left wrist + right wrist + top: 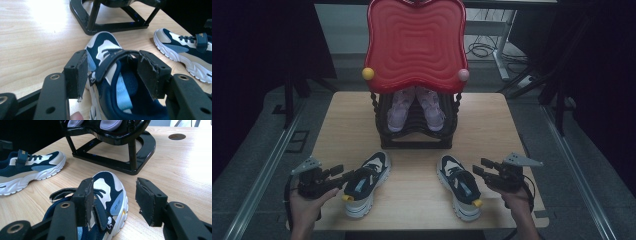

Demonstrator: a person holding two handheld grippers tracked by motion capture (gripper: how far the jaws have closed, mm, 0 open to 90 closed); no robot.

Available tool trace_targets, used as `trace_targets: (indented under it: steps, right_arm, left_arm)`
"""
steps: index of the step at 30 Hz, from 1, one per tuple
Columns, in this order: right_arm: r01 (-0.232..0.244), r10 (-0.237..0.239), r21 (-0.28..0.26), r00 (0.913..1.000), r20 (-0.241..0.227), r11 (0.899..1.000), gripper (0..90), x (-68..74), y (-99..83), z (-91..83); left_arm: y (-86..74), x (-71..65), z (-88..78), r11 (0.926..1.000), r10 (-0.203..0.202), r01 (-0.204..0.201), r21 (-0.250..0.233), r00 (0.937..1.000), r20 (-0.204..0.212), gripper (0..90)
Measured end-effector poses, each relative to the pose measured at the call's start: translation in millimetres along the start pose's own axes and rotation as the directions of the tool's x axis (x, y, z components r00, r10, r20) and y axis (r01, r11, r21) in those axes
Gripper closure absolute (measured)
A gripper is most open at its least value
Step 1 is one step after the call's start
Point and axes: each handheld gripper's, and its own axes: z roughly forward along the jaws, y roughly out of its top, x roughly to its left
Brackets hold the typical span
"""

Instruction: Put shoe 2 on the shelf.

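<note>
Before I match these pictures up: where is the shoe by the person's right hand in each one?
High view: the right shoe lies lower right of centre, beside the right tool.
Left gripper view: at the right edge.
Right gripper view: bottom centre, partly between the jaws.
Shared landmark: the black rack.

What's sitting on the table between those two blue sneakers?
Nothing: in the high view, bare wooden table separates the left sneaker from the right sneaker.

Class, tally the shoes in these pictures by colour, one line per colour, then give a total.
Navy and white shoes: 2, the left shoe and the right shoe on the table.
Pink shoes: 2, on the black rack.
Total: 4
</note>
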Motion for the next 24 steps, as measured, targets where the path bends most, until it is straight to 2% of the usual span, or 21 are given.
trace_targets:
  steps: [10,14,19,24]
  right_arm:
    - [0.022,-0.022,0.013,0.9997,0.002,1.0,48.8,2.9,0.3,2.2]
    - [0.035,-0.035,0.028,0.9993,0.01,0.999,48.8,3.8,-1.2,5.6]
    - [0.046,-0.047,0.037,0.9988,0.013,0.998,48.8,6.5,-1.4,7.5]
    - [0.05,-0.051,0.038,0.9986,0.017,0.998,48.8,7.9,-0.1,5.5]
  left_arm:
    - [-3.6,2.7,21.8,0.9979,0.017,-0.017,0.062,0.9999,-0.001,42.8]
    - [-4.0,4.2,28.2,0.996,0.024,-0.023,0.086,0.9996,-0.013,43.7]
    - [-0.9,4.1,35.6,0.9906,0.055,-0.052,0.126,0.9983,-0.021,45.5]
    - [2.1,4.9,39.4,0.9843,0.066,-0.064,0.165,0.9977,-0.012,54.5]
